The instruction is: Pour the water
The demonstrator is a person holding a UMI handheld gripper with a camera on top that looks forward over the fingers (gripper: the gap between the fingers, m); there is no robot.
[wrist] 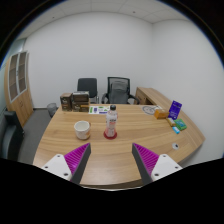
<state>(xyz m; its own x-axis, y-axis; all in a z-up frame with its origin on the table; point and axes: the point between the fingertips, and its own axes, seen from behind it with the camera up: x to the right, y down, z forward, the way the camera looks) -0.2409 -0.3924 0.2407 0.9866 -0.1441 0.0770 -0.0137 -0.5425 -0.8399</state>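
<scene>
The hand-held gripper (111, 160) is held wide open and empty above the table (120, 150), short of a cup (82, 129) and bottle (111, 124).

1. A clear plastic bottle (111, 124) with a red cap and a pinkish label band stands upright on the wooden table (120, 160), about midway across it, well back from the near edge.
2. A cream-coloured cup (82, 129) sits upright on the same table, just left of the bottle, the two near each other but apart. Its open mouth faces up; what it holds cannot be told.
3. Both stand beyond the gripper (111, 162), whose magenta-padded fingers are spread wide with nothing between them.
</scene>
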